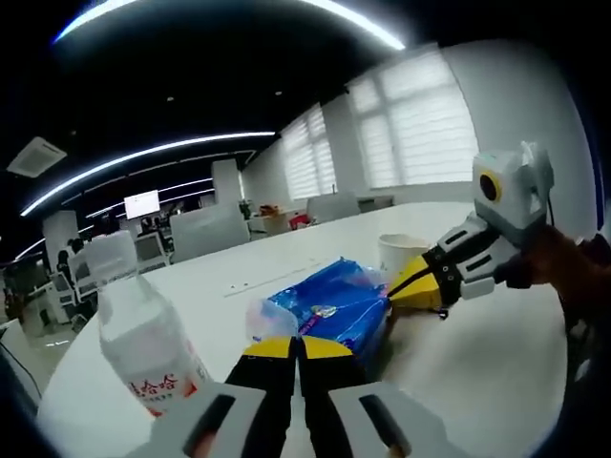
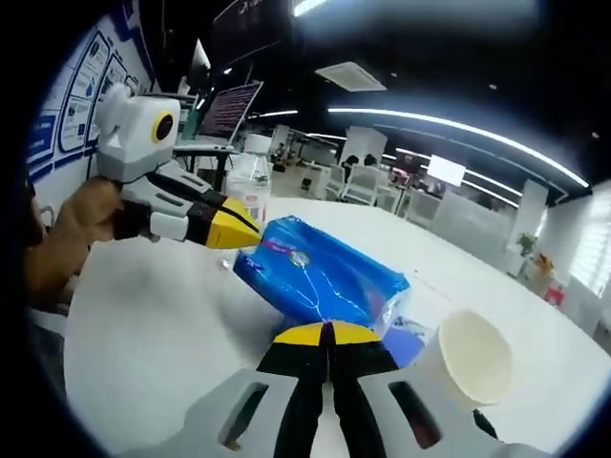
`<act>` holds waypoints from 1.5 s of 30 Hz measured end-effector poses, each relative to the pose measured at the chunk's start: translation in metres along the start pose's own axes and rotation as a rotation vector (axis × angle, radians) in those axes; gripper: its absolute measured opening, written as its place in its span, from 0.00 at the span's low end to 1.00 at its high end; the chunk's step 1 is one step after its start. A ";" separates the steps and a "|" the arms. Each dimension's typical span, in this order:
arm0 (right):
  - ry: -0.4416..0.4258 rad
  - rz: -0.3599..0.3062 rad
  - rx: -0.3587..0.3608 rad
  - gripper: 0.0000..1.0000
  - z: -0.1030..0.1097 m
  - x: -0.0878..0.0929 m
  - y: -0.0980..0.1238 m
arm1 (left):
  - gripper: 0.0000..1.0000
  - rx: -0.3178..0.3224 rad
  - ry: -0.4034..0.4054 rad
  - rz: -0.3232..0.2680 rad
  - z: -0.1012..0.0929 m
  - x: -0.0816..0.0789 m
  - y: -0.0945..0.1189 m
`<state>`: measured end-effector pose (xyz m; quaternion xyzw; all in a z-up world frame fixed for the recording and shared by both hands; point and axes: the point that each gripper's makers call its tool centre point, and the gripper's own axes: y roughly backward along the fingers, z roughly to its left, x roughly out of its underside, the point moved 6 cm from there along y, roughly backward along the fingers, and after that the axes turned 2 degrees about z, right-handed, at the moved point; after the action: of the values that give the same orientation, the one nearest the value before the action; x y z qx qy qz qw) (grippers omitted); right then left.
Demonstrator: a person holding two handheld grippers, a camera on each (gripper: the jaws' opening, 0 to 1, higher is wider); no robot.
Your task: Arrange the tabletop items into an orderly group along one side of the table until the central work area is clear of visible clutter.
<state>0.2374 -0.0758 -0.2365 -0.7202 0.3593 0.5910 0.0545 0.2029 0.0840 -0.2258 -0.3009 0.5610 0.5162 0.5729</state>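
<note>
In the left gripper view, a clear water bottle (image 1: 143, 334) with a red-printed label stands at the left, close beside the left gripper (image 1: 297, 345). That gripper reaches forward and low over the white table (image 1: 477, 382), its yellow-tipped jaws pressed together with no gap, their tips at the near edge of the blue tissue pack (image 1: 329, 303); whether they pinch the wrapper, I cannot tell. The pack lies flat in the middle of the table. Further right, a white paper cup (image 1: 401, 253) stands upright behind the pack, and the right gripper (image 1: 393, 286) comes in from the right, held by a hand (image 1: 563, 272), its yellow tip touching the pack's far corner.

In the right gripper view, the same hand-off mirrors: the left gripper (image 2: 256, 232) slants in from the left in a person's hand (image 2: 72, 234), tip at the pack (image 2: 320, 272), bottle (image 2: 250, 196) just behind. The right gripper (image 2: 327, 334) is closed tight at the pack's end, the cup (image 2: 468, 358) tilted just beside it on the right.
</note>
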 end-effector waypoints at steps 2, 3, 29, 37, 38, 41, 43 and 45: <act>0.004 -0.010 0.007 0.00 -0.002 -0.004 0.003 | 0.00 0.000 -0.007 -0.004 -0.001 -0.004 0.001; 0.006 -0.013 0.009 0.00 -0.002 -0.006 0.004 | 0.00 -0.001 -0.010 -0.007 -0.001 -0.005 0.002; 0.045 -0.079 0.055 0.00 -0.023 -0.045 0.027 | 0.00 -0.010 -0.102 -0.069 -0.006 -0.051 0.007; 0.062 -0.093 0.071 0.00 -0.029 -0.055 0.035 | 0.00 -0.005 -0.137 -0.086 -0.008 -0.066 0.007; 0.066 -0.092 0.073 0.00 -0.030 -0.056 0.036 | 0.00 -0.005 -0.138 -0.088 -0.007 -0.067 0.007; 0.072 -0.093 0.080 0.00 -0.031 -0.055 0.039 | 0.00 -0.003 -0.146 -0.094 -0.008 -0.072 0.006; 0.074 -0.096 0.085 0.00 -0.042 -0.057 0.041 | 0.00 -0.002 -0.152 -0.096 -0.010 -0.074 0.005; 0.078 -0.097 0.091 0.00 -0.046 -0.059 0.043 | 0.00 0.001 -0.156 -0.100 -0.011 -0.076 0.004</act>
<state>0.2473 -0.1040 -0.1551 -0.7560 0.3524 0.5422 0.1018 0.2082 0.0553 -0.1544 -0.2869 0.4993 0.5086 0.6401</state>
